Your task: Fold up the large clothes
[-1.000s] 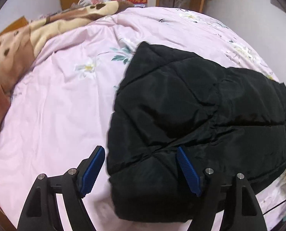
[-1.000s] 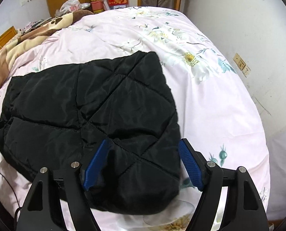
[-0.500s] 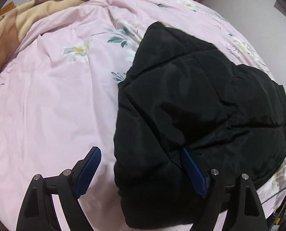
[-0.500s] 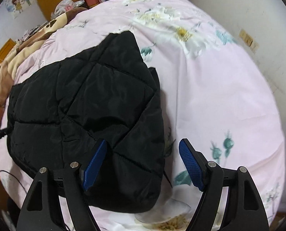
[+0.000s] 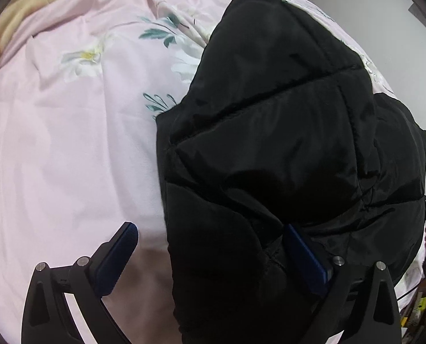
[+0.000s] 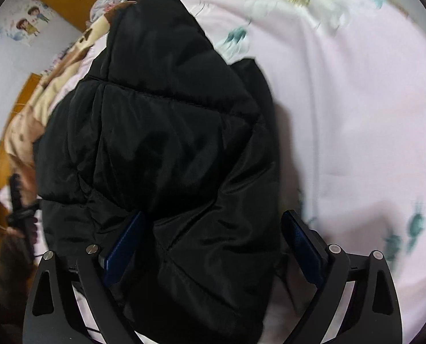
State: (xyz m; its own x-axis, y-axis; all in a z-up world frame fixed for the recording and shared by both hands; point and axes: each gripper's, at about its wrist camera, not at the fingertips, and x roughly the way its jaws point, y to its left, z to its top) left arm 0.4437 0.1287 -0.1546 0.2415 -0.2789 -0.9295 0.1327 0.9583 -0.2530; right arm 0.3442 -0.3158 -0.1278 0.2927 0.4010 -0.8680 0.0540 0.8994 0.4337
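A black quilted jacket [image 5: 270, 149] is bunched into a thick, layered mound on the pink floral bedspread [image 5: 69, 149], near the bed's near edge. In the left wrist view its left border is seen as an irregular edge running down the middle of the frame, with bare bedspread stretching from there to the bed's left side; in the right wrist view the jacket [image 6: 170, 143] fills the centre and left, with open bedspread [image 6: 356, 114] reaching to the bed's right side.

The left tongs [image 5: 210, 261] are spread wide, straddling the jacket's left border: the left pad lies over bare bedspread, while the right pad is pressed into a dark fold. The right tongs [image 6: 213, 243] are likewise spread wide, the left pad buried between layers of fabric and the right pad just off the jacket's right edge. Nothing is seen clamped by either pair.

The jacket's near hem is cut off by both frames, and its folds are hard to separate in the dark cloth. The right wrist view is smeared by motion. A brown and cream blanket [image 6: 41, 109] is partly hidden behind the jacket.

Compared with half a second ago, both tongs have been brought closer, so the jacket looms larger, and the room beyond is mostly lost from view.
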